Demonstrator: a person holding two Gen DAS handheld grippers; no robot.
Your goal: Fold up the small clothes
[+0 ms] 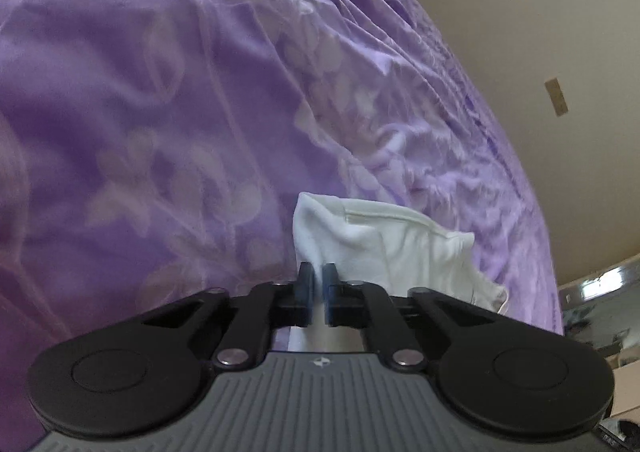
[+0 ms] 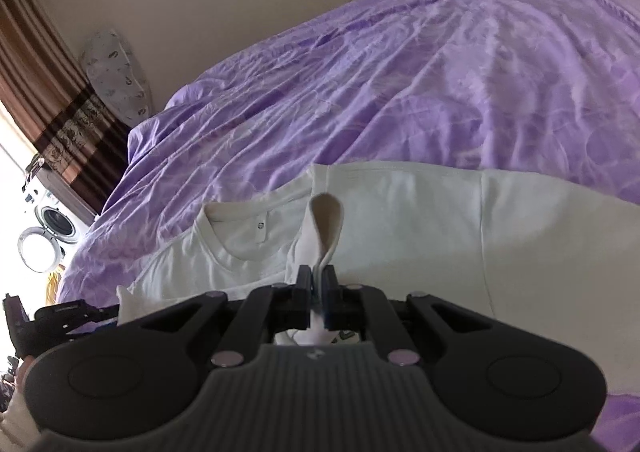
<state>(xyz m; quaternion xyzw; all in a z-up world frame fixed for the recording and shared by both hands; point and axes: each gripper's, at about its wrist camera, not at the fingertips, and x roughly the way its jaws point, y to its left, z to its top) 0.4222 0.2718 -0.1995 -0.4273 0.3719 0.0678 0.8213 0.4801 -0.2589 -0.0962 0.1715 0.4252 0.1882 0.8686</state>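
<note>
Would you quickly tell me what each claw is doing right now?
Left claw: shut on a fold of the white T-shirt.
Right claw: shut on the same white T-shirt.

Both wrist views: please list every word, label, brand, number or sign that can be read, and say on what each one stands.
No text can be read in either view.
White T-shirt: small round neck label, print too small to read.
Dark print on the cloth under the right tongs: mostly hidden, unreadable.
Small pale emblem on the left tongs body: a sign, no letters.
</note>
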